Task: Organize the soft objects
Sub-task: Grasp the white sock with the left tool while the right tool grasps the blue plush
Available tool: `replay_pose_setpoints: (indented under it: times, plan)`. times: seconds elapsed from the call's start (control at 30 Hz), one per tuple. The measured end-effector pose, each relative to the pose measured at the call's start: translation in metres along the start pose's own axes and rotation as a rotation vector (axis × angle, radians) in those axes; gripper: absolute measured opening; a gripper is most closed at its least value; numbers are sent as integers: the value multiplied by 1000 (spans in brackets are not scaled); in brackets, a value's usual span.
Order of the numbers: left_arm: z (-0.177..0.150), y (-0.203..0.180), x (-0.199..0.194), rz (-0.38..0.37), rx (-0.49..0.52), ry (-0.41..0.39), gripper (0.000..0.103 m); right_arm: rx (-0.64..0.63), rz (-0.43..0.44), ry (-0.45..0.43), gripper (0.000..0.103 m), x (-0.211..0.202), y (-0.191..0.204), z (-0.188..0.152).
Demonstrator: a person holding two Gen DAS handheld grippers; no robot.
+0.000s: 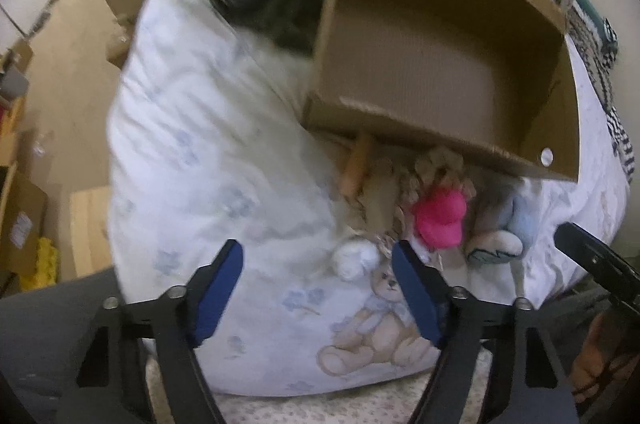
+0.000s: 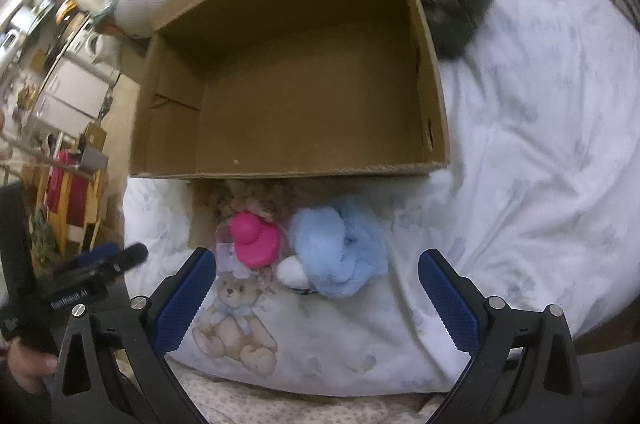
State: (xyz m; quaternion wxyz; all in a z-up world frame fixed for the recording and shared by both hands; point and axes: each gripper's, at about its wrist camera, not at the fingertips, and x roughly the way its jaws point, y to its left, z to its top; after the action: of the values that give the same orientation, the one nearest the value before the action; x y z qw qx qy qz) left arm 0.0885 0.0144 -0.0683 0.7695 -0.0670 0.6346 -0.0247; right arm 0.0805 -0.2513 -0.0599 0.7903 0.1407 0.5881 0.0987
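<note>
Blue plush (image 2: 340, 244) lies dead ahead of the right hand-held gripper (image 2: 318, 298), nearer than the left hand-held gripper (image 1: 318, 288); both wide open, empty, box (image 2: 296, 172) just beyond.

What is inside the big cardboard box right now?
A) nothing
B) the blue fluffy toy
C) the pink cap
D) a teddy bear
A: the box shows only its bare cardboard floor, while the blue toy and pink cap lie on the duvet in front of it.
</note>
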Motion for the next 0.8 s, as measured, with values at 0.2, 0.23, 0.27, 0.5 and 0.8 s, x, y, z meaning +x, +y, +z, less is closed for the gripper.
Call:
replay_pose_setpoints:
  times: [0.2, 0.23, 0.27, 0.5, 0.8]
  plan:
    - [-5, -8, 35, -51, -6, 113, 33, 37, -1, 25, 103, 14, -12, -4]
    - [-6, -9, 36, -58, -7, 121, 22, 41, 5, 27, 103, 14, -12, -4]
    - [-7, -10, 37, -63, -6, 126, 9, 42, 8, 26, 103, 14, -13, -5]
    - [-12, -5, 3, -87, 12, 52, 7, 66, 17, 51, 103, 22, -21, 1]
    - [-16, 7, -54, -25, 21, -65, 7, -12, -34, 118, 81, 51, 2, -2]
